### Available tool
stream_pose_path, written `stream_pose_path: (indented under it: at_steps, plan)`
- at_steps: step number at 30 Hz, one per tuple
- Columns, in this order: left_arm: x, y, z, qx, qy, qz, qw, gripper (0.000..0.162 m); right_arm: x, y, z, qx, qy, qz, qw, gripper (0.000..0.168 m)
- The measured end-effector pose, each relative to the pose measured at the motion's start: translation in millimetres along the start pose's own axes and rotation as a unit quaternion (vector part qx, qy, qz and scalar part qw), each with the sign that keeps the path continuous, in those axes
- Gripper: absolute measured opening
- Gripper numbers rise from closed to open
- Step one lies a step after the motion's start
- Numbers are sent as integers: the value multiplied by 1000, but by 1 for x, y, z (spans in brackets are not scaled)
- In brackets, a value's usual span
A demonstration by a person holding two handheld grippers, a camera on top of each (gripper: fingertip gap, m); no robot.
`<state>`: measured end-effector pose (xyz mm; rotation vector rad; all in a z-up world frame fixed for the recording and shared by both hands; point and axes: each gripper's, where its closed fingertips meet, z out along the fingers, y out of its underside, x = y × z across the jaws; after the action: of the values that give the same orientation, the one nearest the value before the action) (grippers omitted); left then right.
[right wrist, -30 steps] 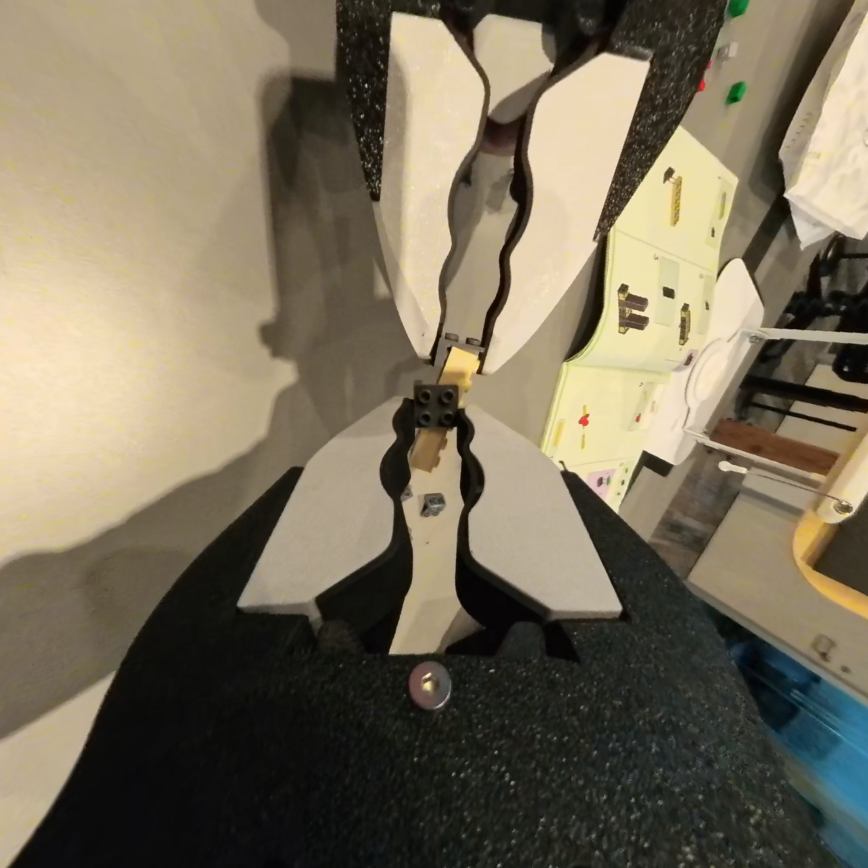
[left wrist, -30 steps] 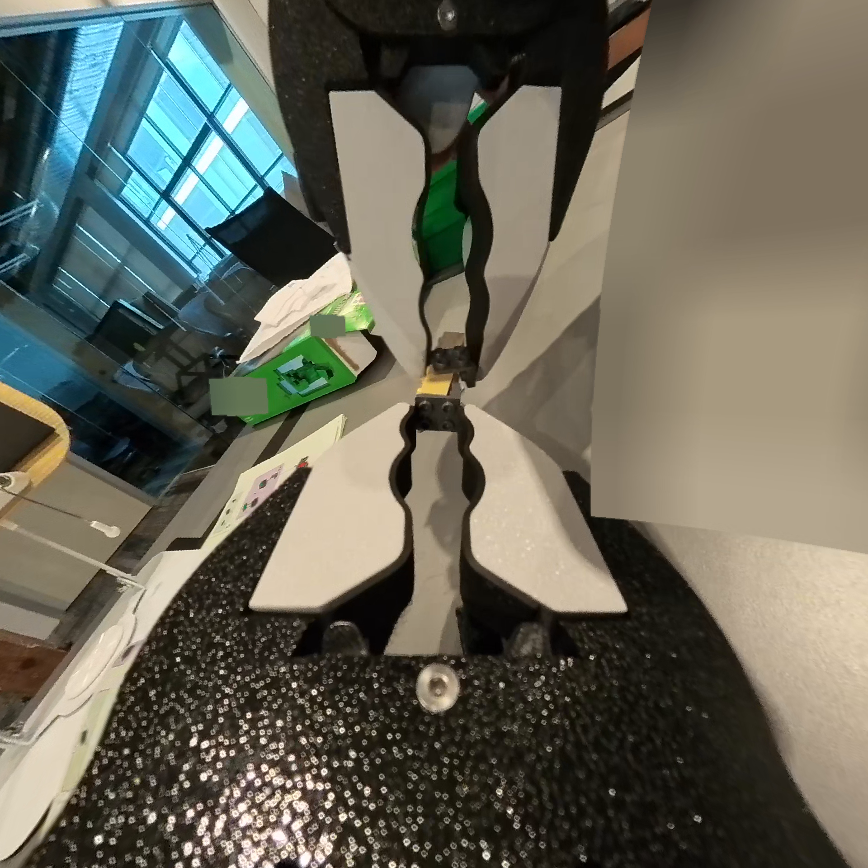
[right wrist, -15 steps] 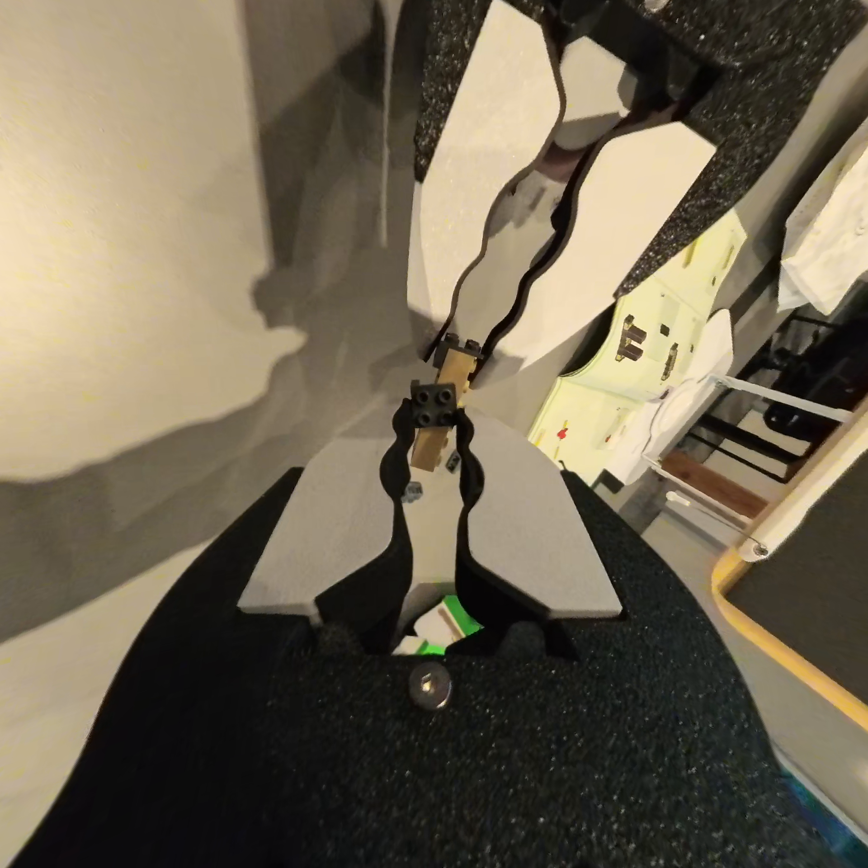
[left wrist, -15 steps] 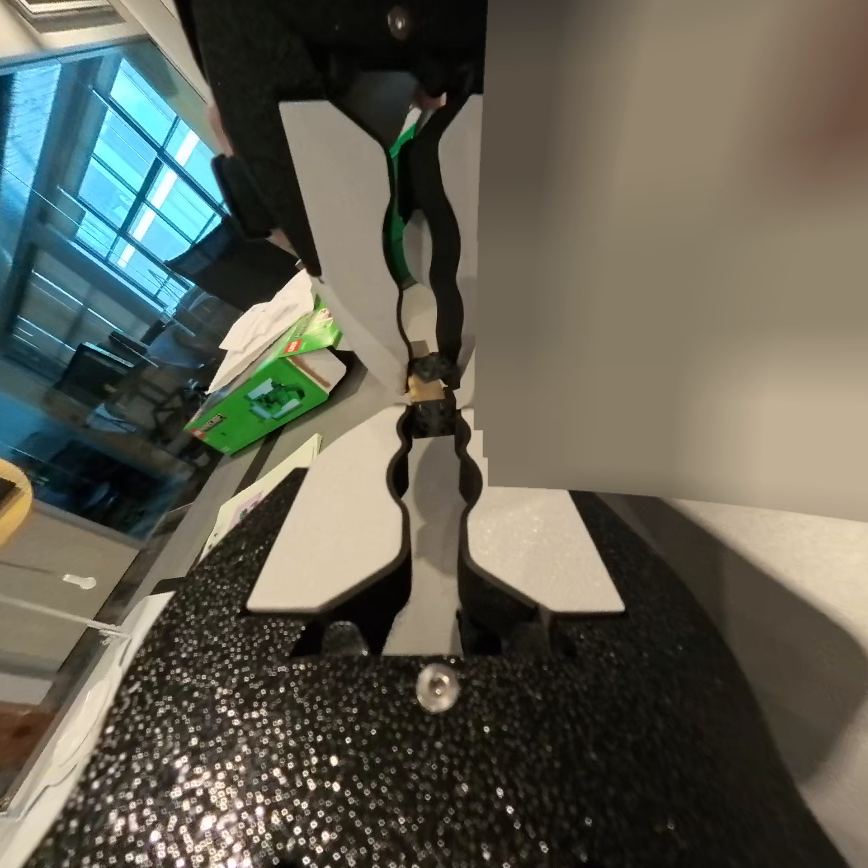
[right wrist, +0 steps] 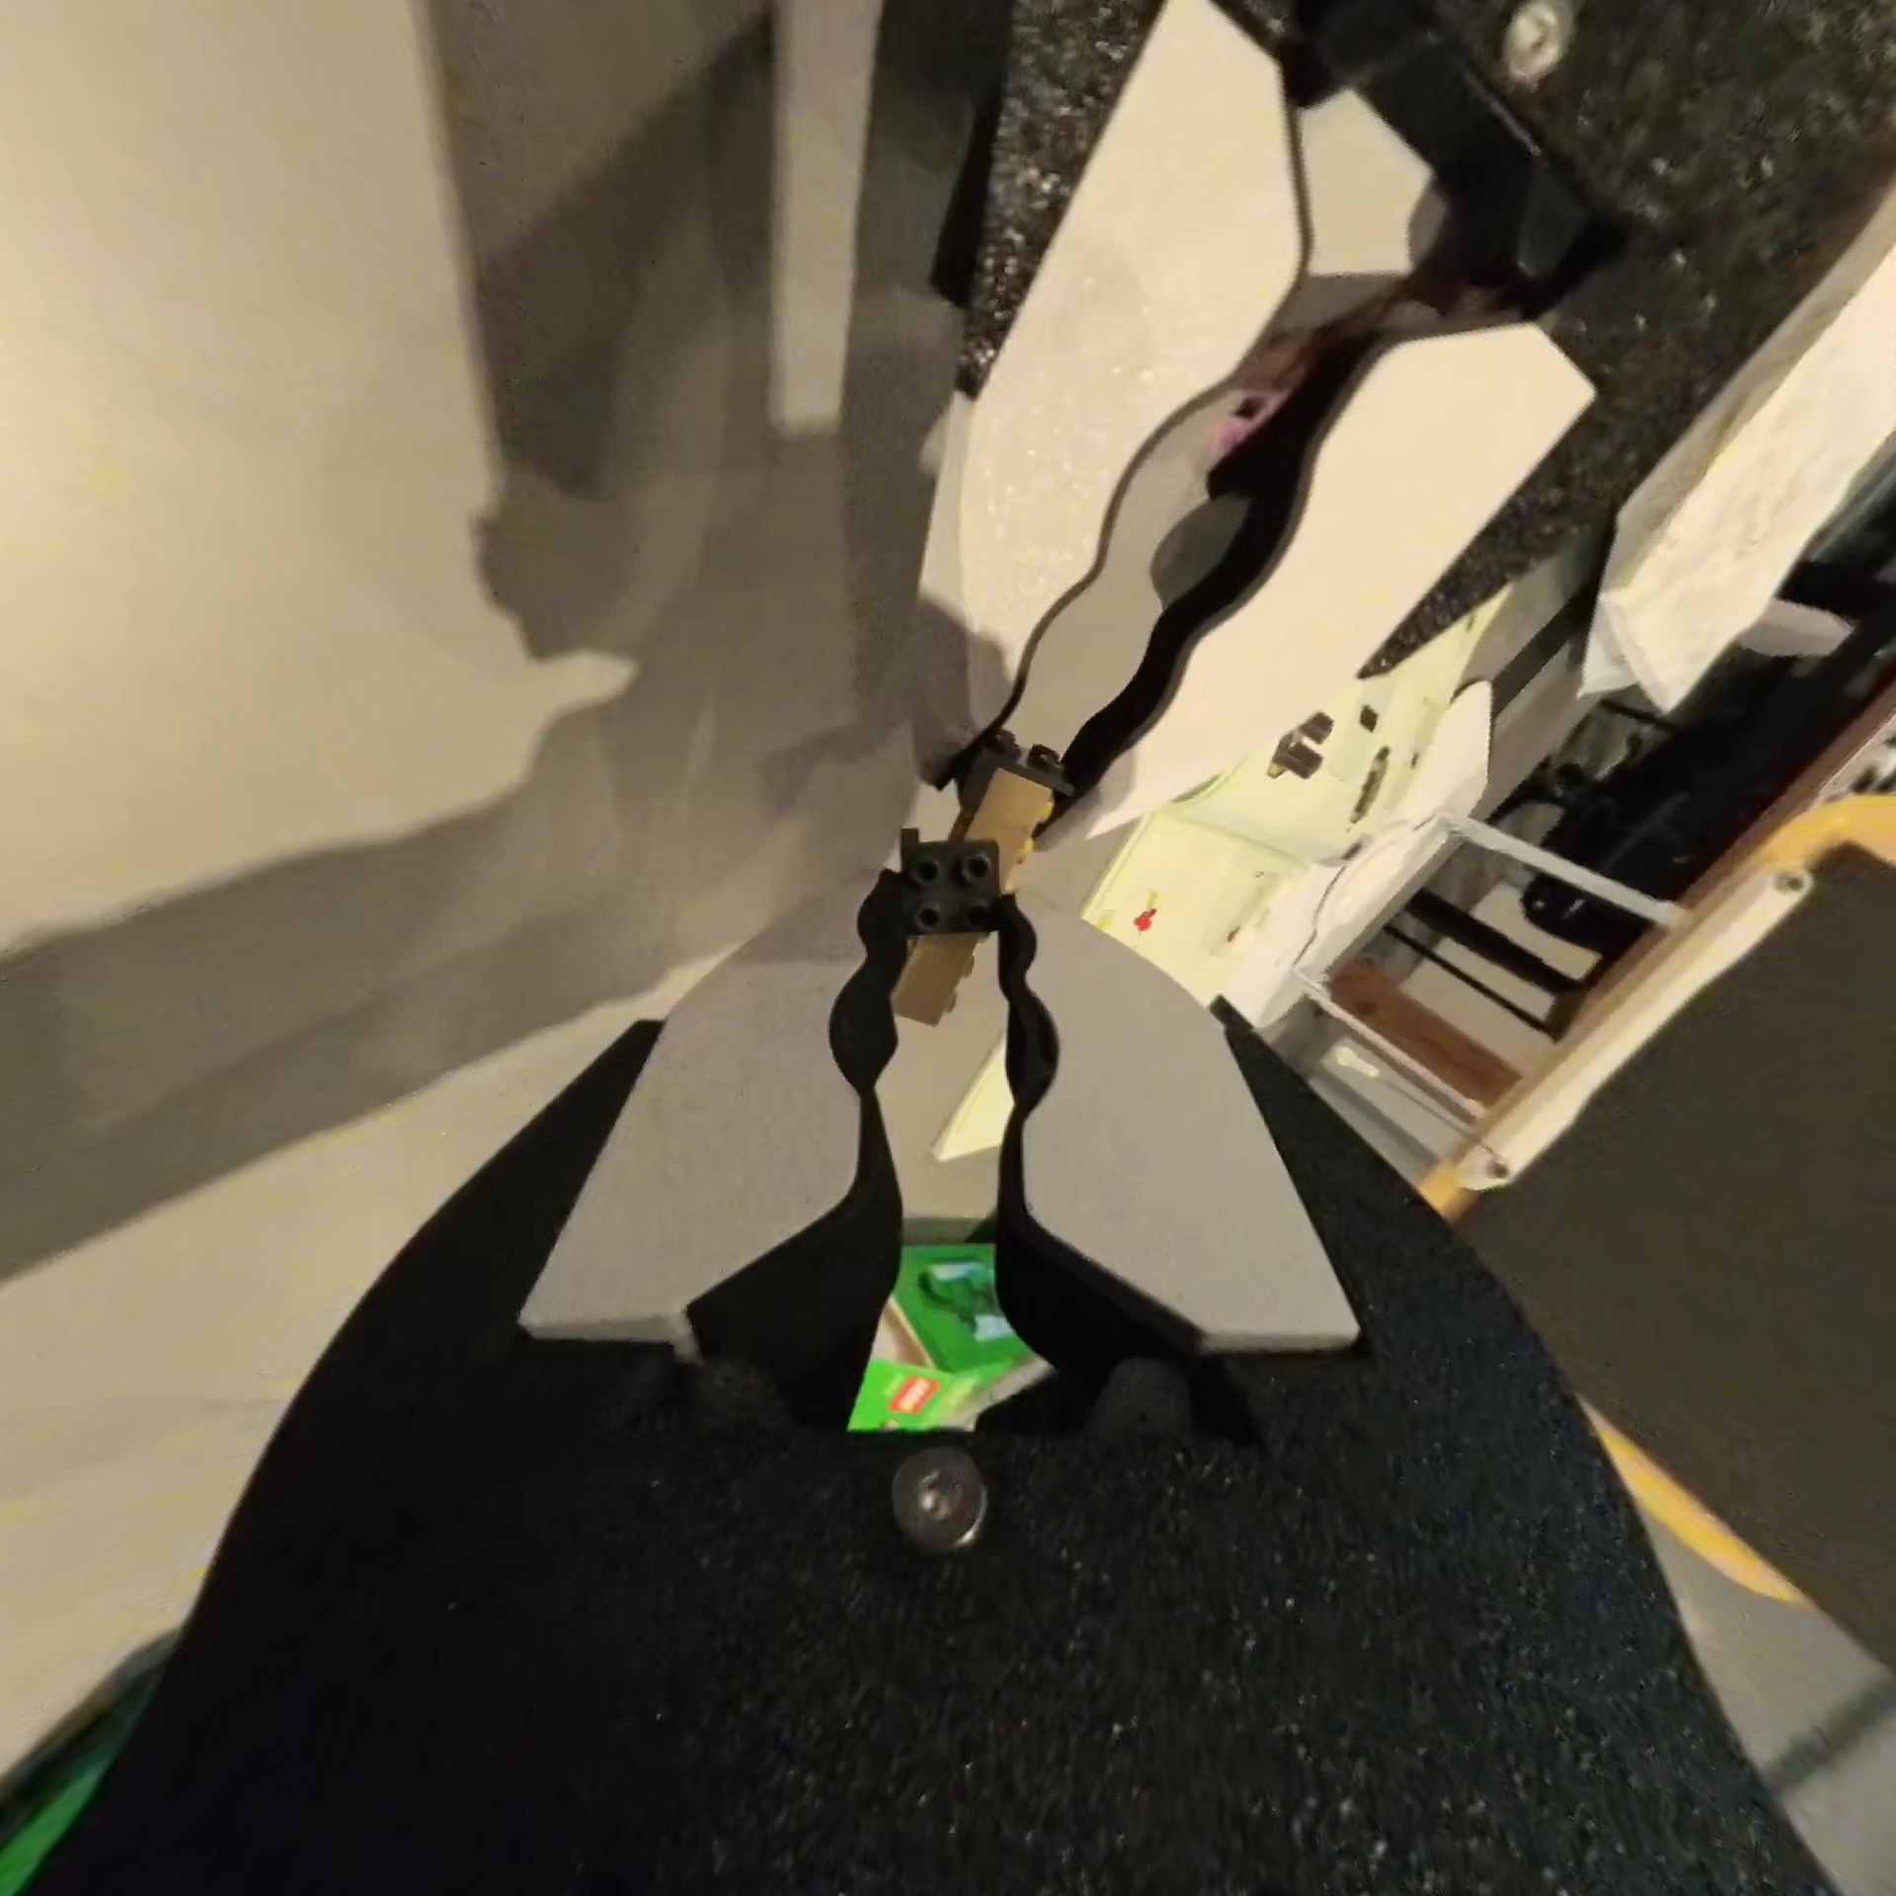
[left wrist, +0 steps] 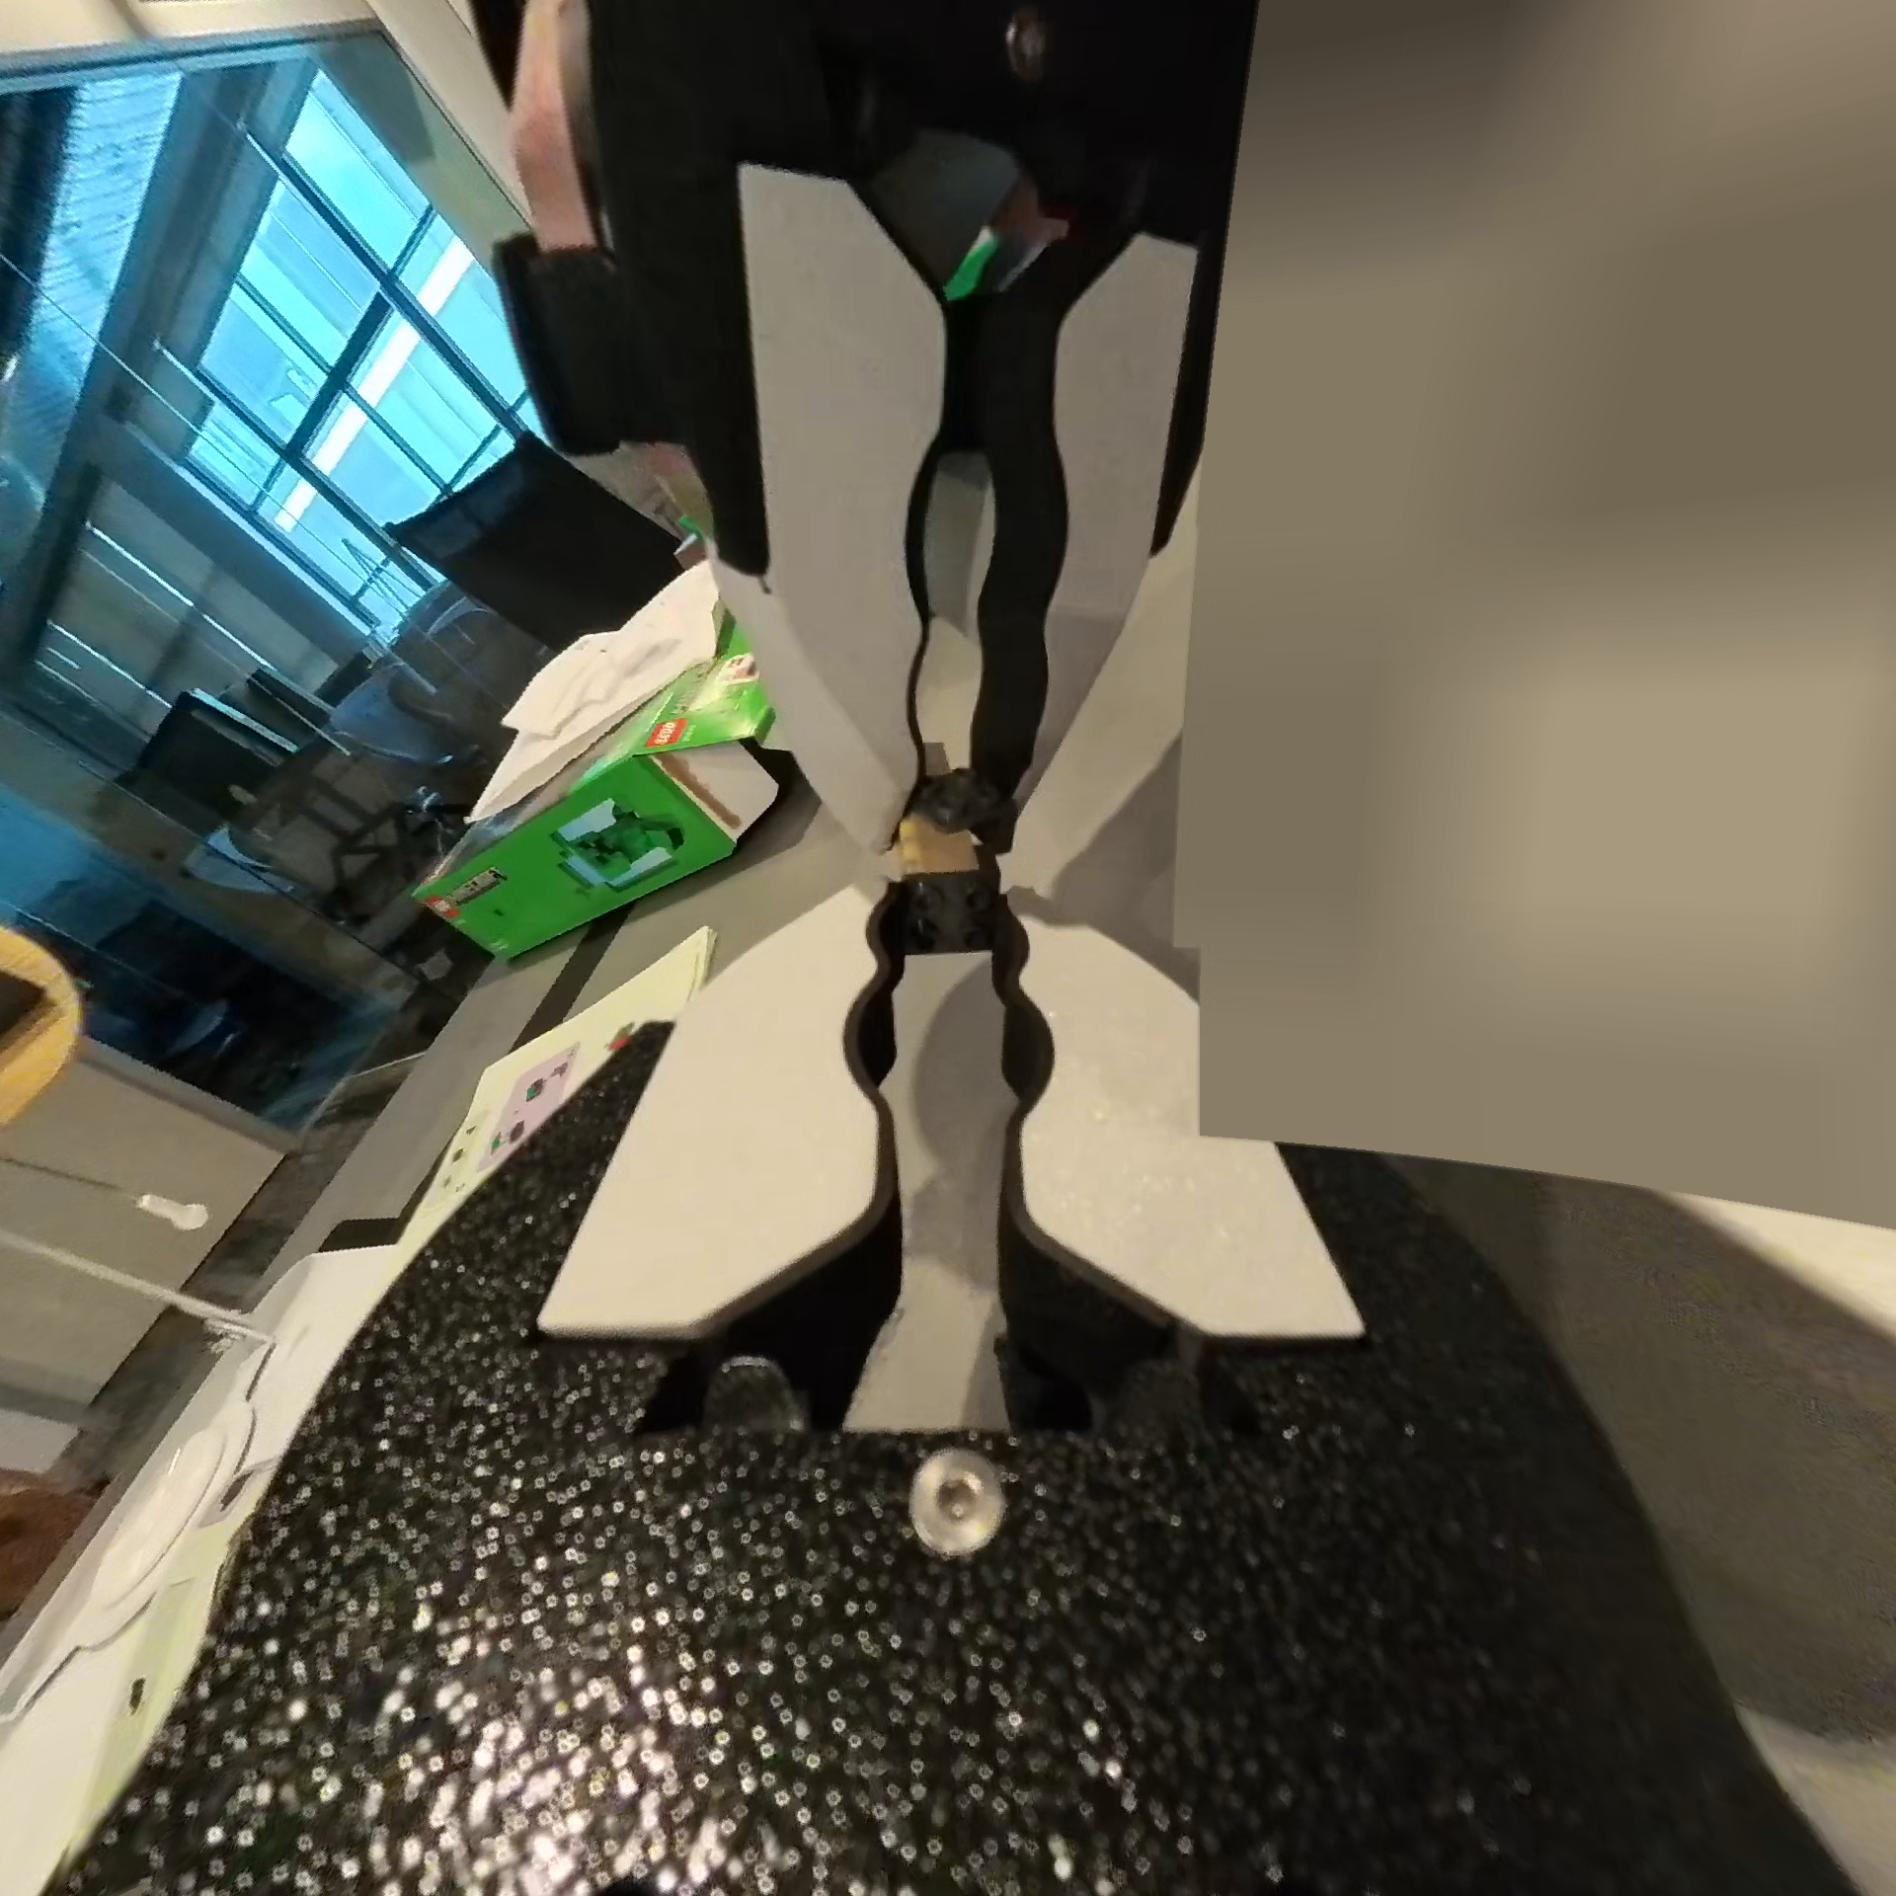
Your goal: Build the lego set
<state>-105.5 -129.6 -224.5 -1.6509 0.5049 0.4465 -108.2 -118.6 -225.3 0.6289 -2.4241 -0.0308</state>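
From the left wrist view the left claw (left wrist: pixel 949 913) pinched a black studded brick (left wrist: pixel 949 916) tip to tip against the right claw (left wrist: pixel 949 811), while the right wrist view showed that claw (right wrist: pixel 949 908) clamping its own black brick (right wrist: pixel 949 900), joined by a tan piece (right wrist: pixel 1000 826), above the counter (right wrist: pixel 154 1334).

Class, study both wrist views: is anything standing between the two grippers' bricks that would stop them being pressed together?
Nothing visible does. The right gripper is shut on a black brick with a tan piece below it; the left gripper is shut on another black brick. The pieces meet tip to tip, with only a tan piece of the build between them.
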Motion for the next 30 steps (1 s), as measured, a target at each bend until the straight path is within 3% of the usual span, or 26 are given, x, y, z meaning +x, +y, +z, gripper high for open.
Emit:
stream_pose_path:
  at_steps: [3, 9, 23, 30]
  plan:
    - [3, 3, 1, -11, 6, 13, 1000, 16, -4, -1, 2, 0, -5, -12, 1000, 17]
    - [1, 6, 3, -19, -3, 16, 1000, 18, -2, 1, 6, 20, -24, 76, 997, 17]
    - [-9, 7, 3, -25, -43, 14, 999, 25, 1, 2, 7, 31, -19, 121, 992, 17]
    - [-8, 8, 4, -30, -46, 21, 998, 20, 2, 4, 8, 21, -1, 125, 992, 17]
